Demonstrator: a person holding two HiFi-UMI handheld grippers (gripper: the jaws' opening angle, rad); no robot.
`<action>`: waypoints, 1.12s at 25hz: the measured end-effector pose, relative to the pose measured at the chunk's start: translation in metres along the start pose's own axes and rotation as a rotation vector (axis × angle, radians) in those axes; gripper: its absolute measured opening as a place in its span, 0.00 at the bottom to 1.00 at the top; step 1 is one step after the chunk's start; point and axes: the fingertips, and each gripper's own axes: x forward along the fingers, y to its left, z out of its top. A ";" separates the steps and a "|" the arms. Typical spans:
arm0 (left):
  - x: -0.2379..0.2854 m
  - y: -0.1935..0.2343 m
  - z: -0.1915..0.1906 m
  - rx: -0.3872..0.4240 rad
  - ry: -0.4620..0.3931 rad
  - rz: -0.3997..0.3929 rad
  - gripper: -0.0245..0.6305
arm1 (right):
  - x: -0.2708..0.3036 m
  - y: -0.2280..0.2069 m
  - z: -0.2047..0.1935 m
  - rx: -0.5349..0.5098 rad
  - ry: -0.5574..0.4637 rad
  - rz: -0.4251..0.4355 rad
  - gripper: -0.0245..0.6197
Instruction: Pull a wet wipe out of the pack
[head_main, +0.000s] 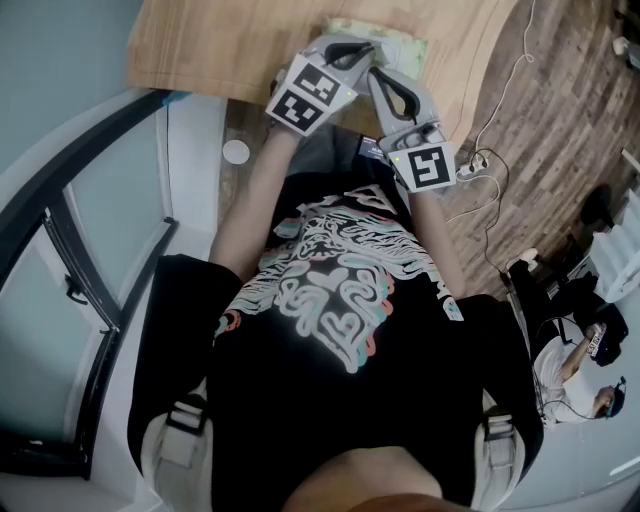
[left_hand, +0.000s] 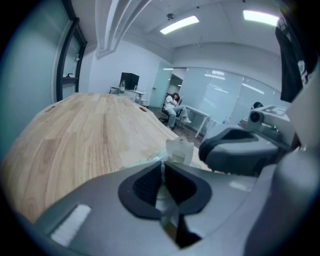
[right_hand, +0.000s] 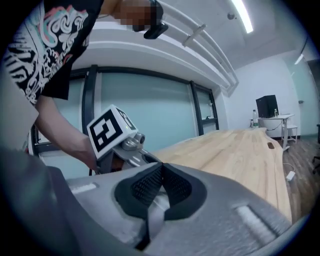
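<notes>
The pale green wet wipe pack (head_main: 395, 42) lies on the wooden table (head_main: 220, 50) near its front edge. My left gripper (head_main: 362, 50) reaches onto it from the left. In the left gripper view its jaws (left_hand: 162, 167) are shut on a thin pale green edge of the pack (left_hand: 145, 161). A white piece (left_hand: 179, 149), a wipe or the pack's flap, stands up just beyond them, at the tip of my right gripper (left_hand: 207, 150). My right gripper (right_hand: 162, 169) is shut, with a pale grey strip, seemingly a wet wipe (right_hand: 151, 220), caught between its pads. The left gripper's marker cube (right_hand: 111, 131) shows beside it.
The table's curved edge runs close in front of the person's body. On the wood floor to the right lie a power strip and cables (head_main: 478, 165); a white disc (head_main: 236, 151) lies left. A person sits at lower right (head_main: 575, 365). A glass wall frame (head_main: 100, 300) stands left.
</notes>
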 end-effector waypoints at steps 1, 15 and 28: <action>0.000 0.000 0.000 -0.001 -0.001 -0.001 0.05 | 0.003 -0.002 -0.007 -0.003 0.037 -0.018 0.04; -0.001 0.007 0.003 -0.068 -0.049 -0.018 0.04 | 0.018 -0.026 -0.035 -0.012 0.189 -0.166 0.04; -0.006 0.008 0.007 -0.064 -0.087 -0.033 0.04 | 0.027 -0.024 -0.044 -0.044 0.286 -0.159 0.04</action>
